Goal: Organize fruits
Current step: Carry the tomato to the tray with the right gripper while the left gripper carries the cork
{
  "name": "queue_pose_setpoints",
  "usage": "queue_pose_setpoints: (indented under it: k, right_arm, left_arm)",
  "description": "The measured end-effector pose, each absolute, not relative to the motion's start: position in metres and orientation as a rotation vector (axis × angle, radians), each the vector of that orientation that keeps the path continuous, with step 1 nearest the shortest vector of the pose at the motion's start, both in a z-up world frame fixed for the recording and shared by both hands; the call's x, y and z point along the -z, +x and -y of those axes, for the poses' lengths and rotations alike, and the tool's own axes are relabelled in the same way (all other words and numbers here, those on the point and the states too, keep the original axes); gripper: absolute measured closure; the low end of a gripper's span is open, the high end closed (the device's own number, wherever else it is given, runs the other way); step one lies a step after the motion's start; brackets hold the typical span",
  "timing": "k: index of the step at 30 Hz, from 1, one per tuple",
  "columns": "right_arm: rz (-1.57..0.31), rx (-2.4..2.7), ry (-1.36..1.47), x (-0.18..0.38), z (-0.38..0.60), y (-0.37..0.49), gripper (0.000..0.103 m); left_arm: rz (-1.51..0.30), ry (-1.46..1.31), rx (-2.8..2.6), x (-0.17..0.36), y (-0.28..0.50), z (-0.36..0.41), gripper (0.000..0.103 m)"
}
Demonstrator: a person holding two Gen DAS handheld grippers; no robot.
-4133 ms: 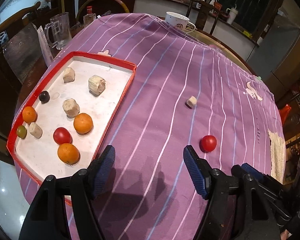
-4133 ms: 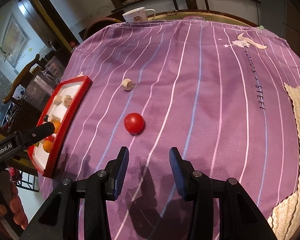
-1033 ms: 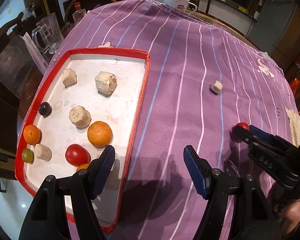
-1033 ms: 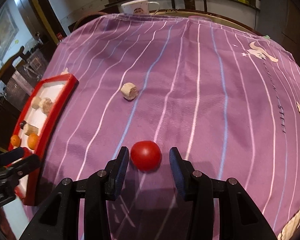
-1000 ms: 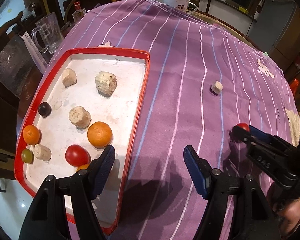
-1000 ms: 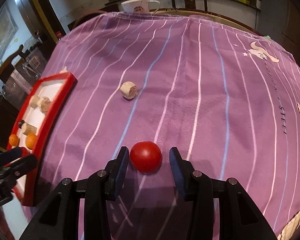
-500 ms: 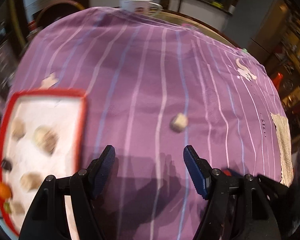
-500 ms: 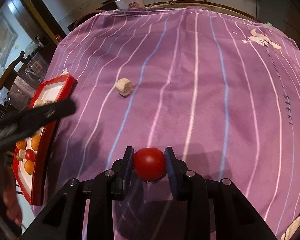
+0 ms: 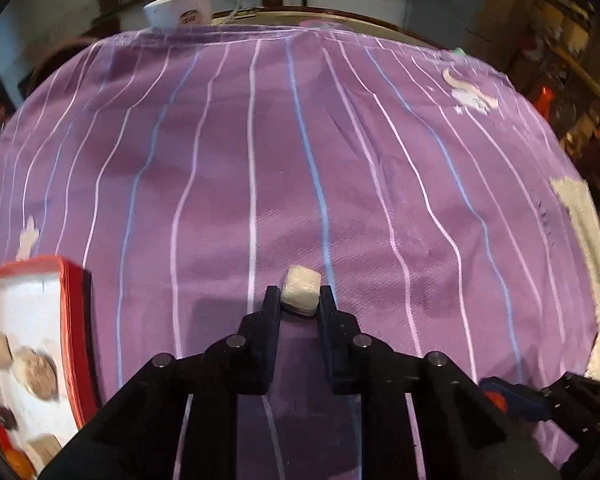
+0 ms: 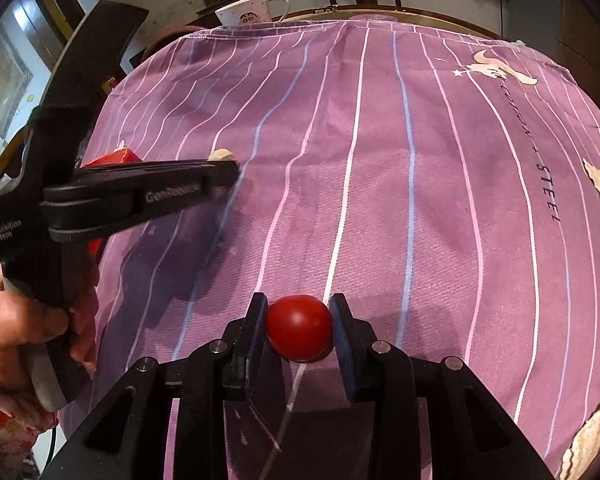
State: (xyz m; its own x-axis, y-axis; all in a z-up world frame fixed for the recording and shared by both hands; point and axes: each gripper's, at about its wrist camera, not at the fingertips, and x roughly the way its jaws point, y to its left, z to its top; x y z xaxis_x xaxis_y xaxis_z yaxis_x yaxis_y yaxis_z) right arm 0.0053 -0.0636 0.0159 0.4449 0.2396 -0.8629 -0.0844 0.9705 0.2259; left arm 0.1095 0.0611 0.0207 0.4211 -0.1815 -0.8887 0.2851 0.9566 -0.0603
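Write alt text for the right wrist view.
The right gripper is closed on a red tomato just above a purple striped tablecloth. At left, the hand-held left gripper reaches a pale chunk; a white mug stands at the far edge.

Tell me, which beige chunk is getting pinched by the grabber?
The lone beige chunk on the purple cloth, squeezed by the left gripper. The other chunks sit loose inside the red tray.

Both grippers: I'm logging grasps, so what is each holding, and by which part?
The left gripper pinches the pale chunk by its opposite sides. The right gripper clamps the red tomato across its widest middle.
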Motion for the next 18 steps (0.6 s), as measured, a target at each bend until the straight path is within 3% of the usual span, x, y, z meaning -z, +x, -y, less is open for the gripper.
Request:
queue_pose_setpoints:
  k: [8, 18]
  right_arm:
    - [-1.089, -0.247, 0.174, -0.026, 0.058, 0.000, 0.069]
    - [-1.051, -0.485, 0.072, -0.064, -0.032, 0.001, 0.068]
  left_arm:
    - [-1.060, -0.064, 0.251, -0.054, 0.066, -0.104, 0.085]
    - [-0.999, -0.229, -0.029, -0.095, -0.022, -0.254, 0.085]
